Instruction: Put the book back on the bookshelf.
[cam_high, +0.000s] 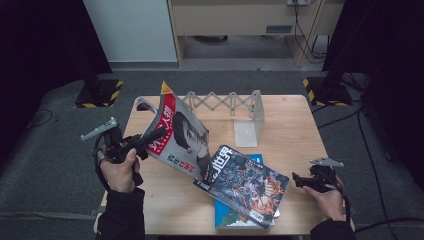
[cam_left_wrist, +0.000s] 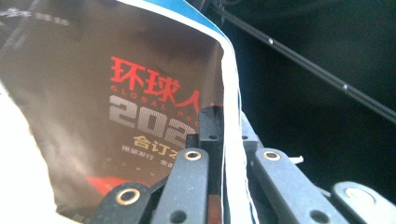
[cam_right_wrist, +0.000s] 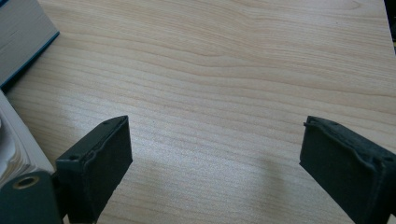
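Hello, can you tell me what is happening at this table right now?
A person works at a wooden table with a gripper in each hand. The left gripper is shut on the edge of a red-and-black magazine and holds it tilted above the table. The right gripper is open and holds nothing, beside a stack of books. A grey folding rack stands at the back.

Three printed things are on or over the one wooden table (cam_high: 295, 130): one lifted magazine (cam_high: 182, 135), one comic magazine (cam_high: 247, 182) and one blue book (cam_high: 235, 217). One folding rack (cam_high: 225, 102) stands there, and two grippers are in hand.
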